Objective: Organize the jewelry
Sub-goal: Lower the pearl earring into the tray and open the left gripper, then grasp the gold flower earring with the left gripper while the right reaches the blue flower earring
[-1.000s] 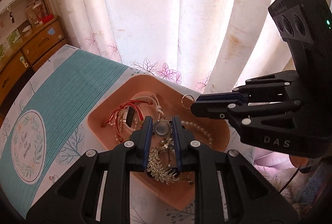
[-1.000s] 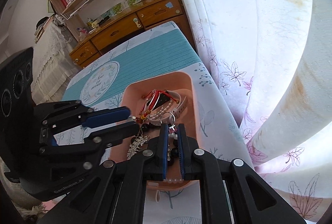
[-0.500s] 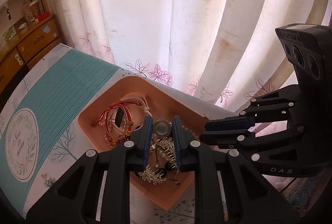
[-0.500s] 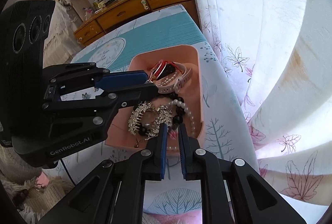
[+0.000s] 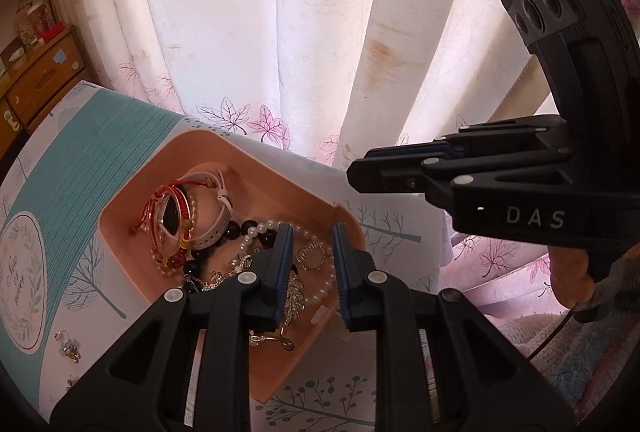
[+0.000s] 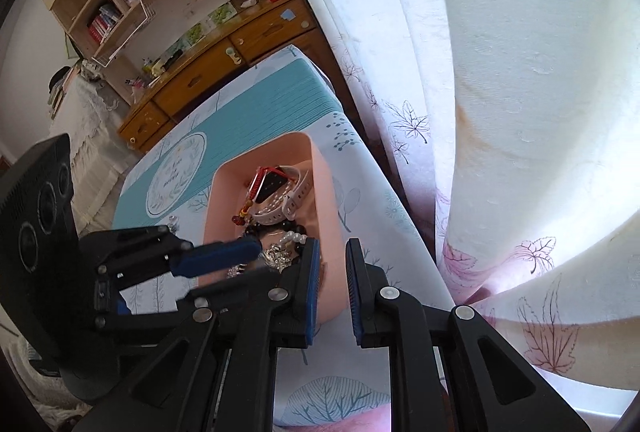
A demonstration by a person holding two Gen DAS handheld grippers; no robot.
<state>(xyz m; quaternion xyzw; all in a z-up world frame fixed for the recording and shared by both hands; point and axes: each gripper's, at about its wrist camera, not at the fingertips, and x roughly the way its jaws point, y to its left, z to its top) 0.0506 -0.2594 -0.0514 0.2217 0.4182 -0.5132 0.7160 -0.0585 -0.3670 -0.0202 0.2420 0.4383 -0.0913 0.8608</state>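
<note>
Our left tongs (image 5: 308,256) and right tongs (image 6: 332,264) both hang slightly parted and empty above the pink tray (image 5: 256,168) on the table (image 5: 72,168). Most jewelry (image 5: 224,248) lies heaped inside; small pieces (image 5: 68,346) remain outside.

Table (image 5: 60,168) under a teal and white leaf-print cloth, pink tray (image 5: 280,188) on it, small earrings (image 5: 68,346) beside the tray

"DAS" stands in pale letters on the right tool (image 5: 360,176). The script inside the counter (image 5: 76,168) cloth's wreath is unreadable.
</note>
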